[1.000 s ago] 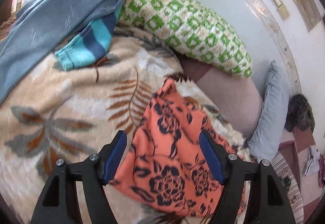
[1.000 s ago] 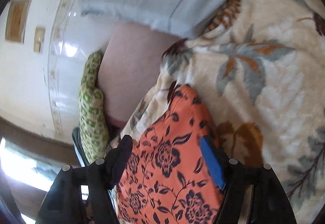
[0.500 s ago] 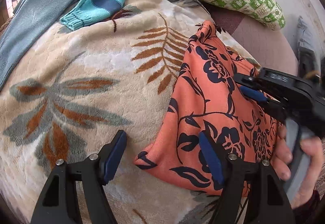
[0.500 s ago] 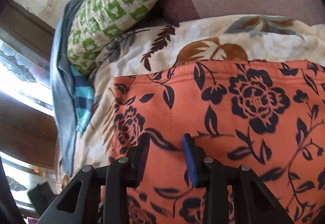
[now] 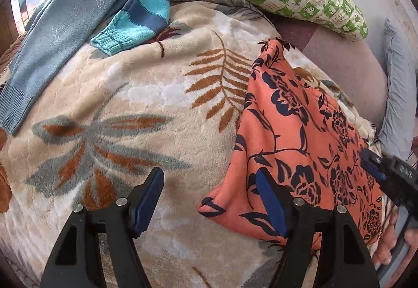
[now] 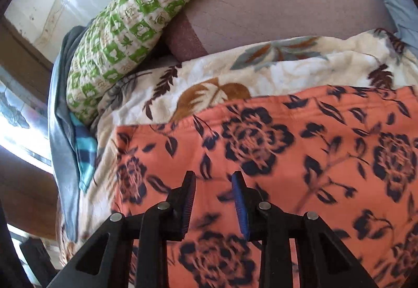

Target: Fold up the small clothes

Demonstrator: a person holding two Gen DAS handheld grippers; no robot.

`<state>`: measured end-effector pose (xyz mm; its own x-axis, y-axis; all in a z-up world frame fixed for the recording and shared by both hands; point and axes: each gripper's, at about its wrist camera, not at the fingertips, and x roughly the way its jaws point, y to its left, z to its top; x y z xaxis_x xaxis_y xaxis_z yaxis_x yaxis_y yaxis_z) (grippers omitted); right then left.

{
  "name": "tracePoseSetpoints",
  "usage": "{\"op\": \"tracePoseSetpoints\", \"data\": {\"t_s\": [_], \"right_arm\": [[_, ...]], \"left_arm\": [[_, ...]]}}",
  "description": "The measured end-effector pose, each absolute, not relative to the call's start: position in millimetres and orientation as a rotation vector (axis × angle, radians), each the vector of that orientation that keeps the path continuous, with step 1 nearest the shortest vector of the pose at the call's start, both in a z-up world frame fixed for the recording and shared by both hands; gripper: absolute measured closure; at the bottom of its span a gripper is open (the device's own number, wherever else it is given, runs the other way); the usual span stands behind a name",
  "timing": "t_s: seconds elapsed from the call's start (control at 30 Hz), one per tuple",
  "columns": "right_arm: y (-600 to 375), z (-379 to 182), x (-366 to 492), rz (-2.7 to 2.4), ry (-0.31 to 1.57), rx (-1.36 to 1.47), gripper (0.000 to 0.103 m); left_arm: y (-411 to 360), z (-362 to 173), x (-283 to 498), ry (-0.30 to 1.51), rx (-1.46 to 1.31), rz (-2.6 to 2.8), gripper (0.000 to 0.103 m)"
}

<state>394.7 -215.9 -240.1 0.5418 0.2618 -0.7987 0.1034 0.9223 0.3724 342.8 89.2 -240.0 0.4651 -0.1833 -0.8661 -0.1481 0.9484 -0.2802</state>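
On the bed's leafy blanket (image 5: 146, 94), the orange cloth (image 5: 295, 141) lies right of the wide-open, empty left tongs (image 5: 209, 199); the right tongs (image 6: 213, 199), part open and empty, hang over it, nearer.

Both hand-held grippers (image 5: 209, 196) (image 6: 214, 199) agape, low.

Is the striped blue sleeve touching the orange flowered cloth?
Apart. The left wrist view shows bare blanket between the striped sleeve and the orange cloth.
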Motion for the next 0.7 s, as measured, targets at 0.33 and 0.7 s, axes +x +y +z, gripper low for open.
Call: {"op": "tracePoseSetpoints", "data": {"t_s": [0.33, 0.7], "right_arm": [[-302.5, -282.3, 271.3, -0.062, 1.024, 0.365, 0.070], [-357.0, -282.0, 274.1, -0.211, 0.985, 0.553, 0.047]], "left_arm": [[90.8, -239.4, 334.3, 1.094, -0.307, 0.042, 0.029], [105.3, -224.8, 321.3, 1.089, -0.285, 0.144, 0.029]]}}
